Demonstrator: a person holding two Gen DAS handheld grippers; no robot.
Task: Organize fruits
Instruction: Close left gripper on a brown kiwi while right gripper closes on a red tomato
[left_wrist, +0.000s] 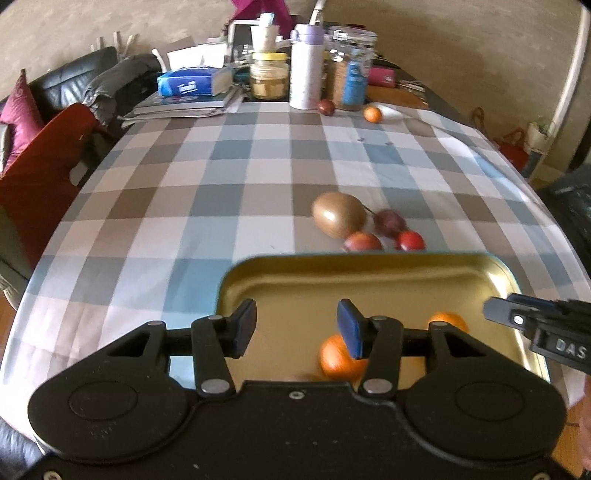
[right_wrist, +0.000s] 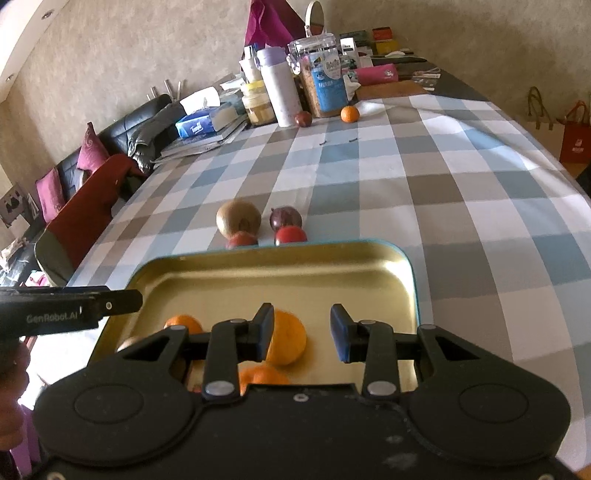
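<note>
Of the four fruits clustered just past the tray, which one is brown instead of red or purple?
The kiwi, the largest of the four, on the cluster's left, beyond the tray. The other three are smaller and red or dark purple.

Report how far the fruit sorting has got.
Done: oranges lie in the gold tray. In hand: nothing; the left gripper and right gripper are both open and empty above the tray. Left: the kiwi and three red fruits beyond the tray, plus an orange and a dark fruit by the jars.
</note>
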